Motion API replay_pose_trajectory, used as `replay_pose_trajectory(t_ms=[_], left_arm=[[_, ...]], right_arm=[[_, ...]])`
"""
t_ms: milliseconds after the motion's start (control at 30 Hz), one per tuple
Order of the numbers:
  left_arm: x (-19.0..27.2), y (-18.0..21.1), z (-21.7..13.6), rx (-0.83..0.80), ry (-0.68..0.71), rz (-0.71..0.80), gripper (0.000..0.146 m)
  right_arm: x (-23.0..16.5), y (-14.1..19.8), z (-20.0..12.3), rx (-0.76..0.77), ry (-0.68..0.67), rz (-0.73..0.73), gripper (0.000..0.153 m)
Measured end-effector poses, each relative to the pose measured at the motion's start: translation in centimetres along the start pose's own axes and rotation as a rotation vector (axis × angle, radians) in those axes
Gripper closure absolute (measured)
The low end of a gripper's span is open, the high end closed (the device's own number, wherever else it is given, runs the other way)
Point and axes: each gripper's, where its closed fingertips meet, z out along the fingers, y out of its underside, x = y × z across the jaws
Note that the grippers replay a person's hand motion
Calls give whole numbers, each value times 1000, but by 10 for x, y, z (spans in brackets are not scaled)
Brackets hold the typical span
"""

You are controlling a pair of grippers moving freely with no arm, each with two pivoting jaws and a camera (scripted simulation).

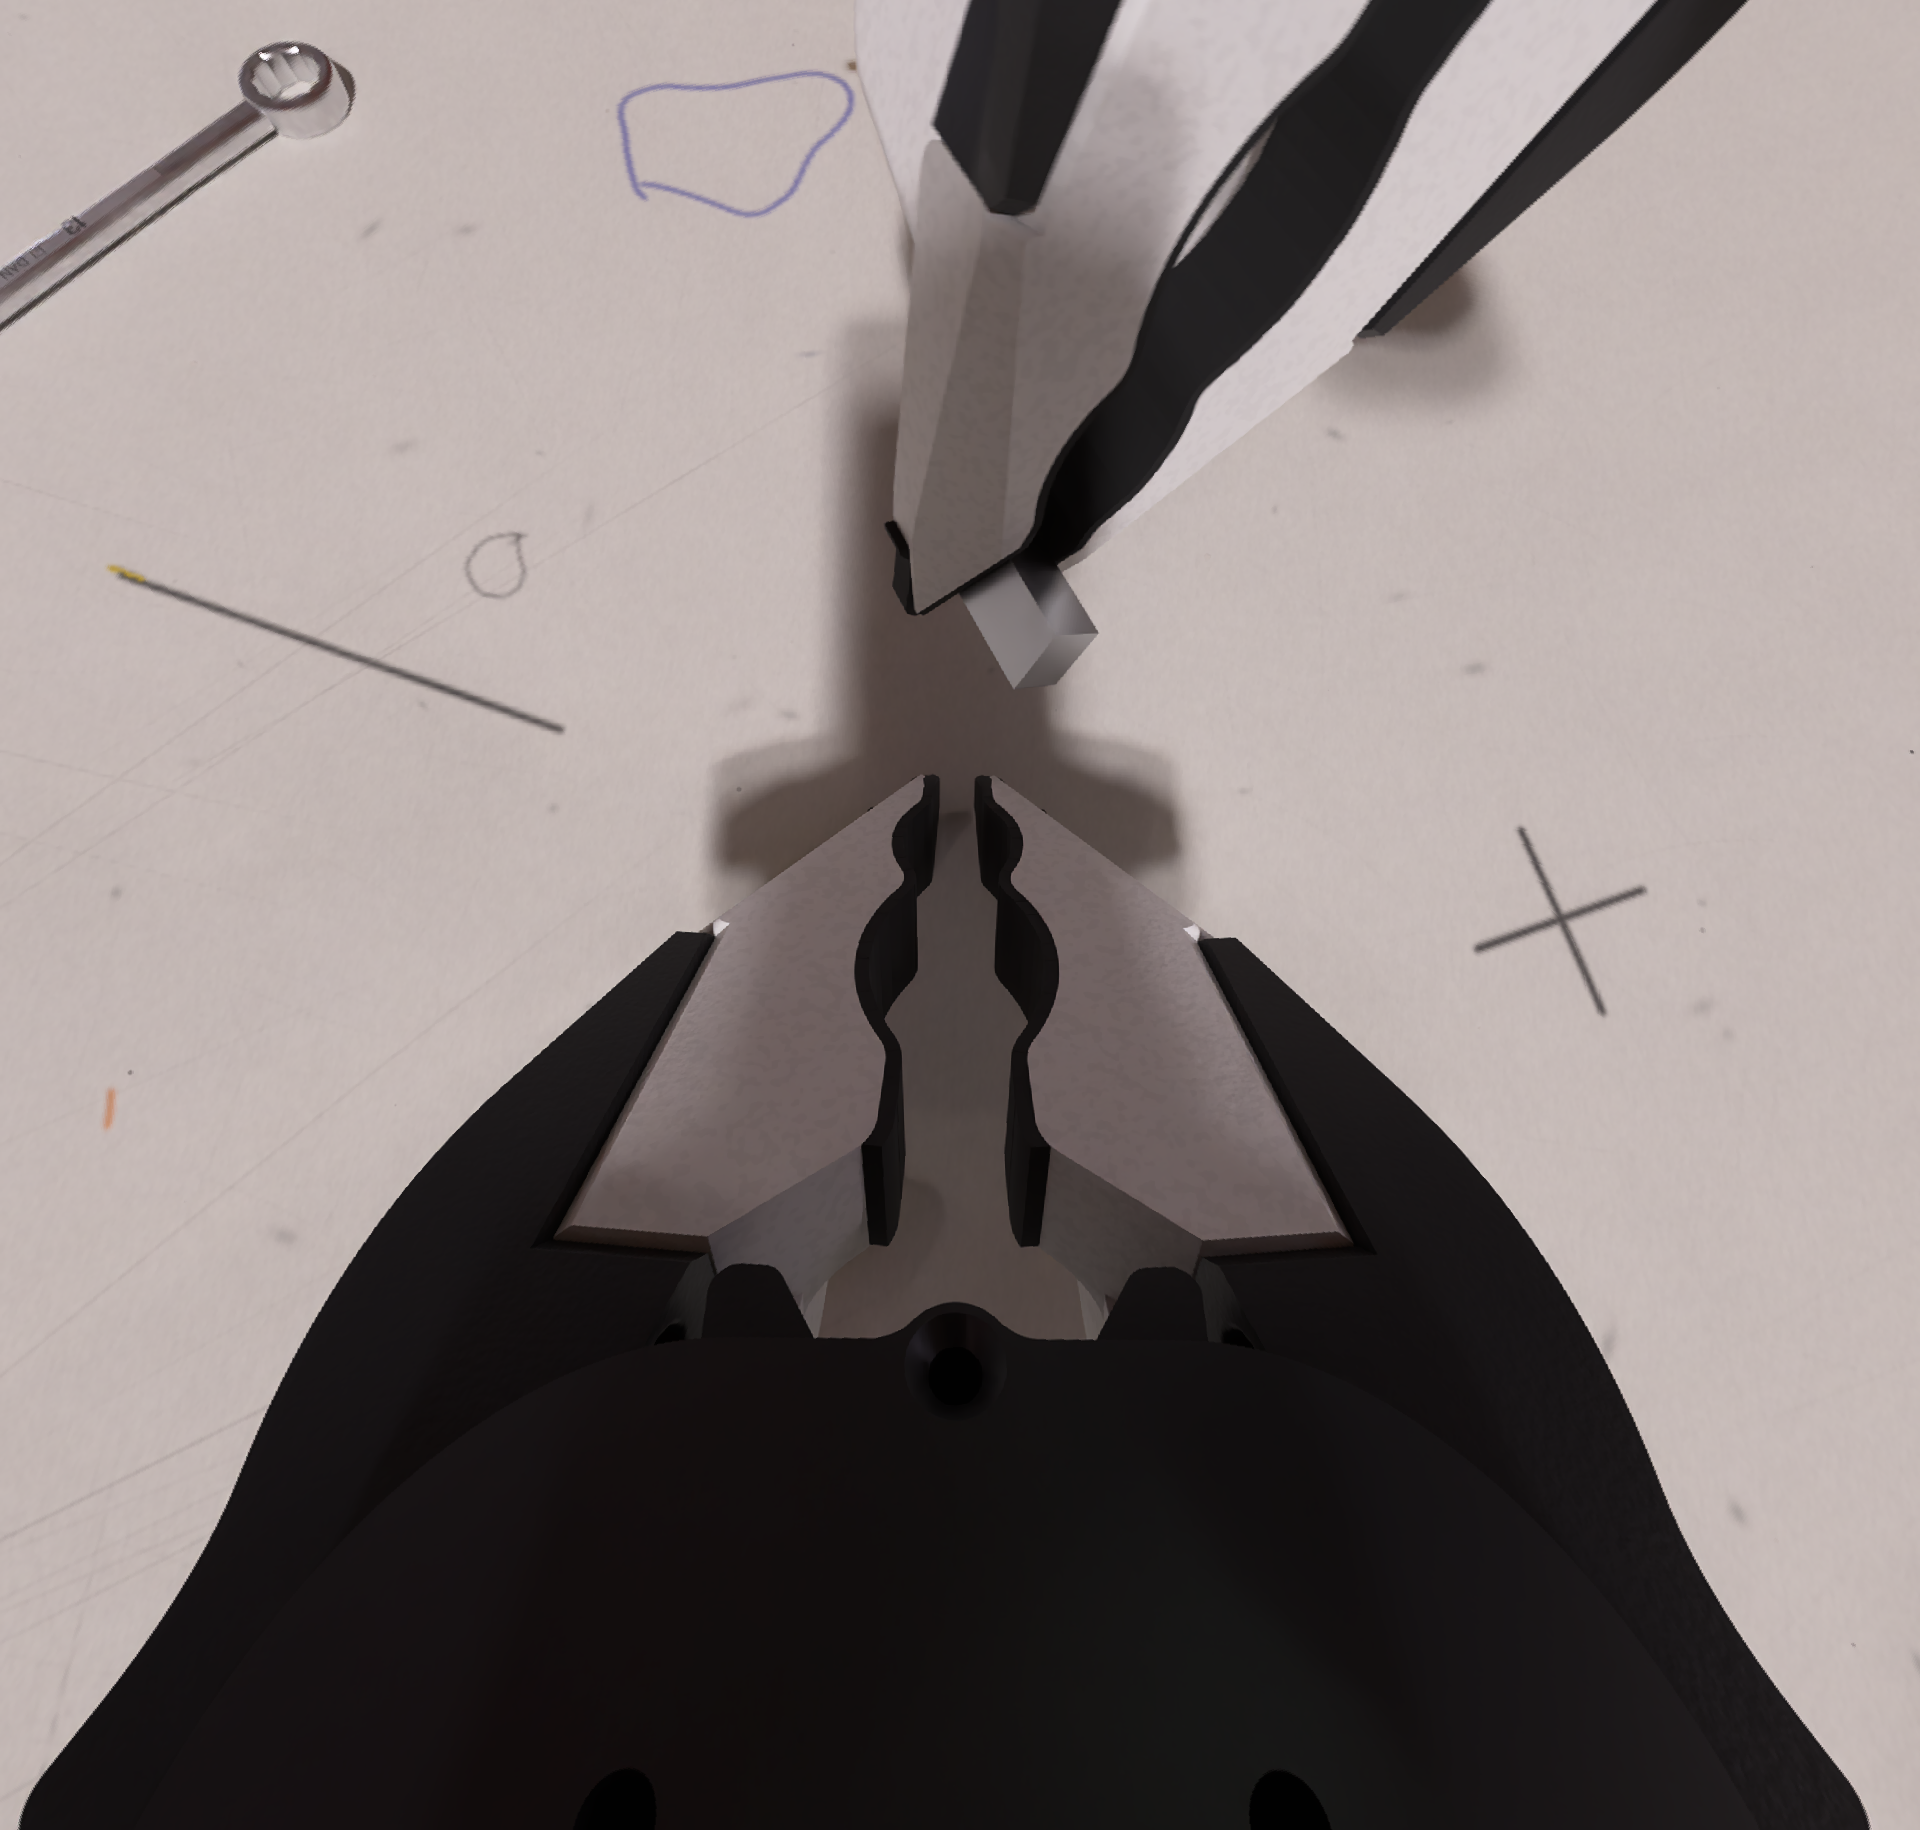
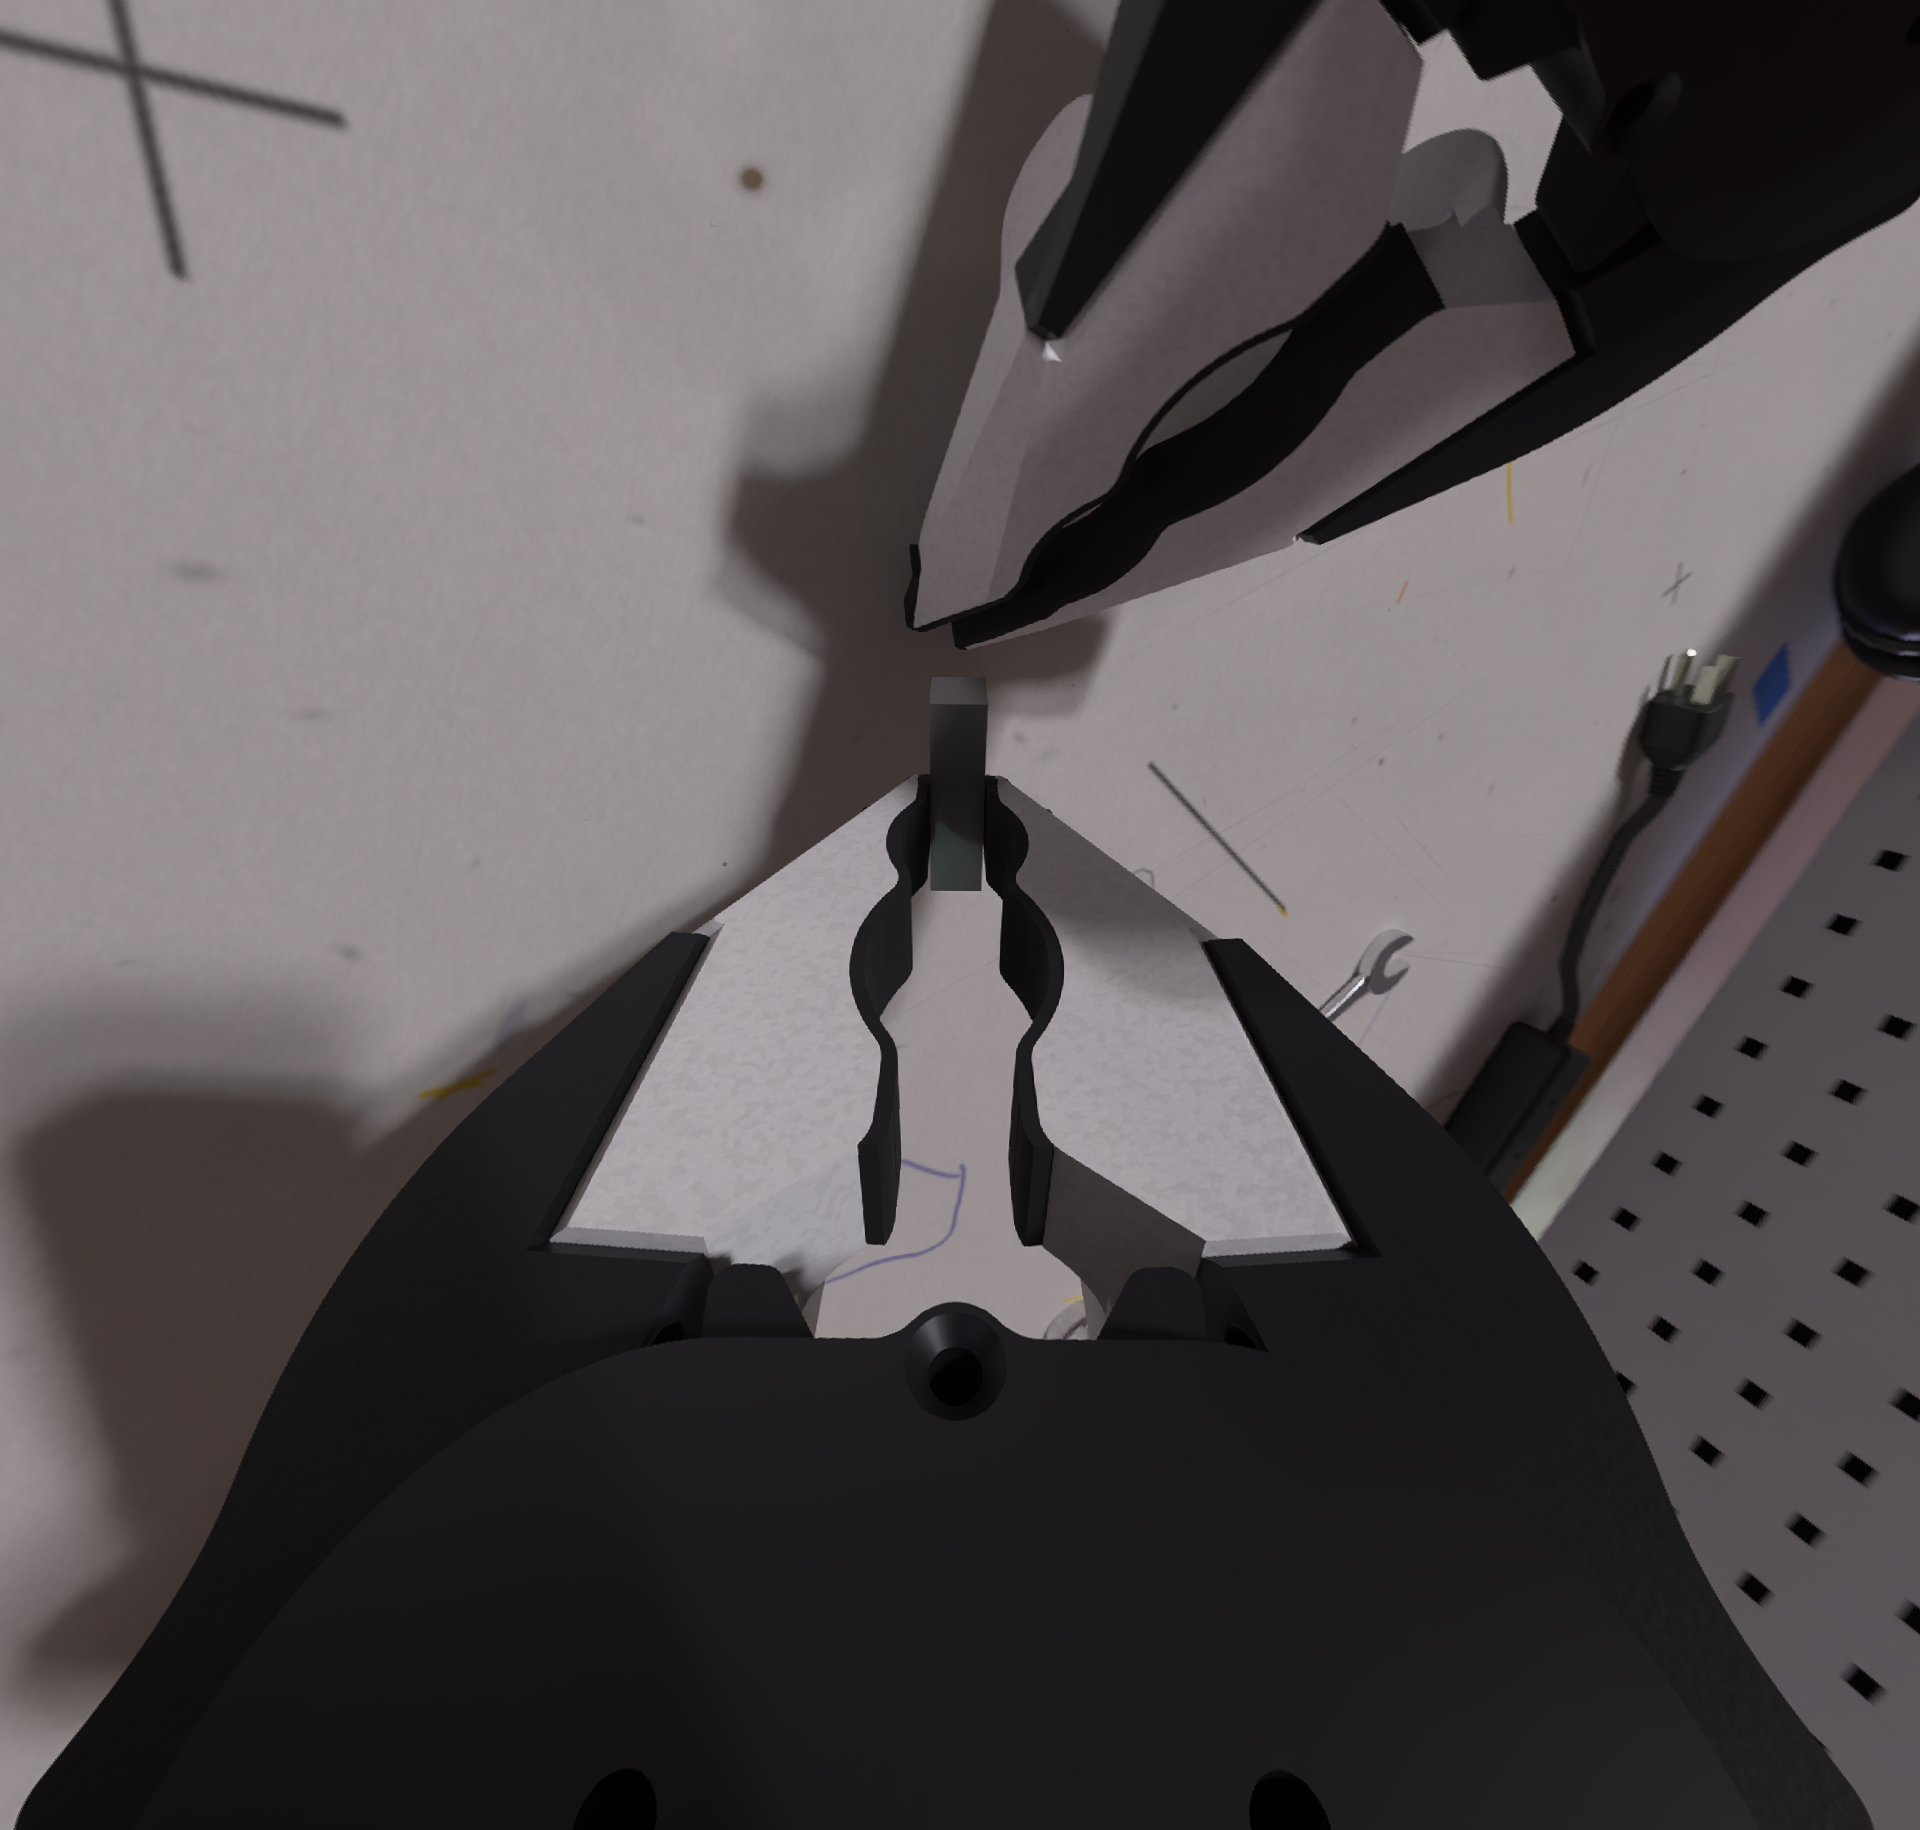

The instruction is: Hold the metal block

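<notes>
The metal block (image 1: 1029, 632) is a small grey bar held above the pale table (image 1: 416, 897). My right gripper (image 2: 956, 788) is shut on it, and the block (image 2: 956, 741) sticks out forward past the fingertips. In the left wrist view the right gripper (image 1: 977, 585) comes down from the upper right with the block at its tips. My left gripper (image 1: 956, 783) is shut with nothing between its fingers, its tips just short of the block. In the right wrist view the left gripper (image 2: 940, 632) points at the block's far end, a small gap apart.
A silver ring wrench (image 1: 187, 170) lies at the far left, by pen marks: a blue loop (image 1: 727, 139) and a cross (image 1: 1558, 918). In the right wrist view an open-end wrench (image 2: 1371, 970), a black power plug (image 2: 1683, 710) and a perforated grey panel (image 2: 1766, 1261) lie to the right.
</notes>
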Motion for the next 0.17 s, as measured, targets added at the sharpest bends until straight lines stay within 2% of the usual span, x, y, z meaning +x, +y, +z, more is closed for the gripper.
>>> replay_pose_trajectory(t_ms=[67,167], left_arm=[[0,0,0,0,-2,3,140],[0,0,0,0,-3,4,140]], right_arm=[[-1,-1,0,-10,12,-7,144],[0,0,0,-3,-52,17,144]])
